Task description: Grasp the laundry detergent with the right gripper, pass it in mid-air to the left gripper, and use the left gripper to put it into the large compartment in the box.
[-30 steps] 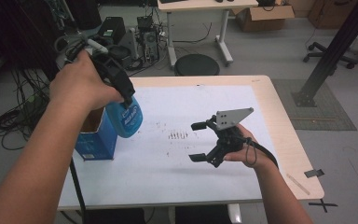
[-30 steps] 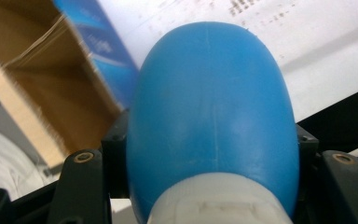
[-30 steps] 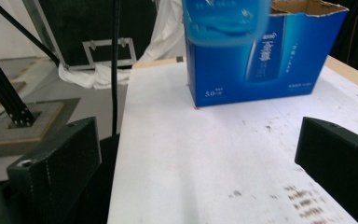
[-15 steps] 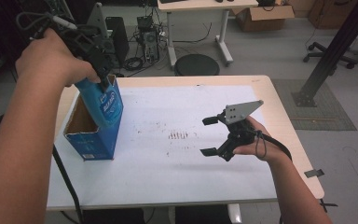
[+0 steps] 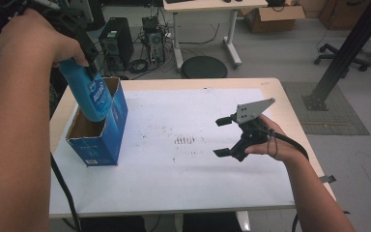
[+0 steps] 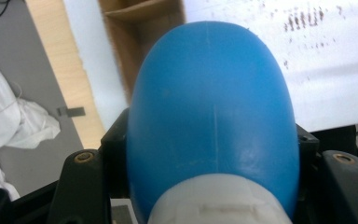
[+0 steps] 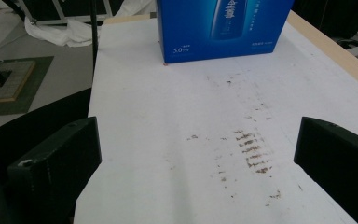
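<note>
Bottle (image 5: 91, 99) is hanging tilted in my left tongs (image 5: 84, 53), base-down right at the open top of the blue box (image 5: 107, 140), which stands at the left end of the table (image 5: 275, 92). From the high view the base looks like it's at the opening, maybe just dipping past the rim, but I can't say for sure it's properly inside. The left tongs view looks along the blue body with the white cap end (image 6: 216, 205) nearest and the cardboard inside of the box past it, so the line-up seems decent.

Left tongs are clamped tight on the bottle near its neck. Right tongs (image 5: 226, 137) are spread wide with nothing in them, hovering over the white sheet (image 5: 198, 183) (the one with the smudgy marks) well apart from the box.

My read on progress: pick-up done, carry pretty much done. What's left is getting the bottle down into the box, letting go, and maybe steadying the box with the free tongs.
</note>
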Tool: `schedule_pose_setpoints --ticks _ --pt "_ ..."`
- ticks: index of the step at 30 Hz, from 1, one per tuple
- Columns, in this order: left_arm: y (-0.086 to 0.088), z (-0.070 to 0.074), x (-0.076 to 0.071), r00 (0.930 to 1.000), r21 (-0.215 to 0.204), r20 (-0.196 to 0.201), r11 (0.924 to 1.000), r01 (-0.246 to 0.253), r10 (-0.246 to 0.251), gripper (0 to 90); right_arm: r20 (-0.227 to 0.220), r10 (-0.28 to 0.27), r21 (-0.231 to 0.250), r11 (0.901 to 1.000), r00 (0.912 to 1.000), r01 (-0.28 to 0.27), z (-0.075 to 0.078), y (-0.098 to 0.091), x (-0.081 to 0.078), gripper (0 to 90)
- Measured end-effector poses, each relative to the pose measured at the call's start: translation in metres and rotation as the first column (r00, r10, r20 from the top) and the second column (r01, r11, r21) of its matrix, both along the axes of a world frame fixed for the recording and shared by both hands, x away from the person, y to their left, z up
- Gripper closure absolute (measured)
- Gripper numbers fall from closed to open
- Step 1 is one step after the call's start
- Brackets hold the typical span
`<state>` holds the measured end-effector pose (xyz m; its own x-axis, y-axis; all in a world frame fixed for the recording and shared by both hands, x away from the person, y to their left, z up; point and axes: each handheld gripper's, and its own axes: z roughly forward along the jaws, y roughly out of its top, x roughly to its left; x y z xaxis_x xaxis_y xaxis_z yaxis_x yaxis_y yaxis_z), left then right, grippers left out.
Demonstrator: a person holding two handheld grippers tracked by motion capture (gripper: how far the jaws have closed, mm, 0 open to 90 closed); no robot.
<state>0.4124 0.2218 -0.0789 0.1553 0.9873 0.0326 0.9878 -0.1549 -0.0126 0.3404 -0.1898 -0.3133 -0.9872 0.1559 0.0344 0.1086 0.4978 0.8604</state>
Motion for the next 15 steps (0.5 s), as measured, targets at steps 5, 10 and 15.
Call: schedule_pose_setpoints --ticks 5,10,15 --pt "0.012 0.003 0.007 0.9997 0.014 0.000 0.9996 -0.025 0.025 38.5 -0.001 -0.007 -0.011 0.9999 1.0000 0.007 0.000 -0.002 0.004 0.7" --pt "0.026 0.002 0.015 0.9982 0.021 -0.006 0.9980 -0.059 0.059 38.5 -0.012 -0.018 -0.022 0.9996 0.9998 0.018 -0.003 -0.002 0.009 0.8" --pt "0.031 -0.002 0.019 0.9979 0.023 -0.014 0.9978 -0.063 0.063 38.5 -0.017 -0.027 -0.026 0.9993 0.9995 0.026 -0.006 -0.001 0.011 1.0"
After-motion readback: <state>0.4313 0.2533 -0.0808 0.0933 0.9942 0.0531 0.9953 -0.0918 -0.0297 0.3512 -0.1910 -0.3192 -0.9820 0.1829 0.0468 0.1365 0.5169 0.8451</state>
